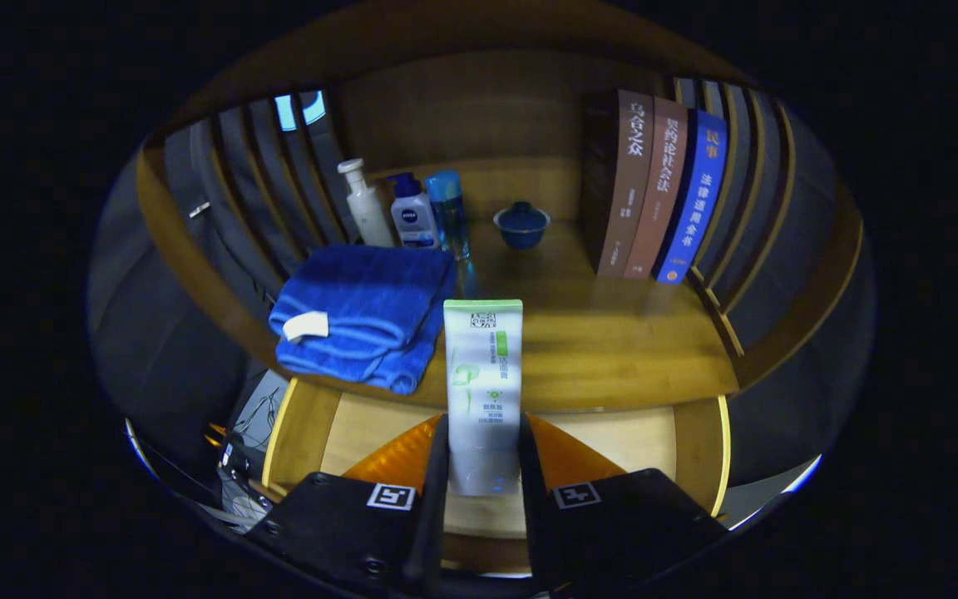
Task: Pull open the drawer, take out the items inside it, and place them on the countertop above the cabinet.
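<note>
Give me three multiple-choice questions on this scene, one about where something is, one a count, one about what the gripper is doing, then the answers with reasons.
1. Where is the folded blue towel?
A. in the drawer
B. on the countertop, in front of the bottles
C. on top of the books

2. How many books stand on the countertop?
A. one
B. three
C. five

3. What is the hand-held gripper doing?
A. hanging open over nothing
B. shut on the tube
C. shut on the blue cup

Answers:
1 B, the towel lies on the wood just before the bottles.
2 B, three spines stand side by side.
3 B, both fingers press the white and green tube above the open drawer.
</note>
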`<state>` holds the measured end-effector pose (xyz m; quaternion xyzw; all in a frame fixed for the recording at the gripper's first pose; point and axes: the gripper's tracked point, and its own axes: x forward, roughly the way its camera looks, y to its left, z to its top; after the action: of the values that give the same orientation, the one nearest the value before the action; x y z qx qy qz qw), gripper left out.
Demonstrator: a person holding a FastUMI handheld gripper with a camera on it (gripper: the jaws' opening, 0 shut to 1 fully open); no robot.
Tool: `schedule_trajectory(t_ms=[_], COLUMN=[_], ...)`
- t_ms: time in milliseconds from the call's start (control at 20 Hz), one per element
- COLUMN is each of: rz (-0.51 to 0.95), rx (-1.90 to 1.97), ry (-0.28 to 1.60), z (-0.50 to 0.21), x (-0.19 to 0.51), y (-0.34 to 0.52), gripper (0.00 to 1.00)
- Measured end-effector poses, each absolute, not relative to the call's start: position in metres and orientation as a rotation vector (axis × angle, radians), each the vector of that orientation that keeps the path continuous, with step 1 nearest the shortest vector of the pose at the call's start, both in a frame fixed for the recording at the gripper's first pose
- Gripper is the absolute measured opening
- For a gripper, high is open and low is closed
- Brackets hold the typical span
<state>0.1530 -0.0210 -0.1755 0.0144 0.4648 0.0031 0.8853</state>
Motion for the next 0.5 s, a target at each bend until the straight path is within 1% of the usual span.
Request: schedule_trajectory(t_ms=[250,450,500], rz=[-0.066,-0.102,-0.112], rx=[0.059,0.063,0.054], ry=[0.973,1.007,1.018], z=[-0.199,-0.231,-0.239], x=[0.215,0.236,0.238], y=[-0.03,-0.037,-0.039], gripper=[0.45,0.45,0.51])
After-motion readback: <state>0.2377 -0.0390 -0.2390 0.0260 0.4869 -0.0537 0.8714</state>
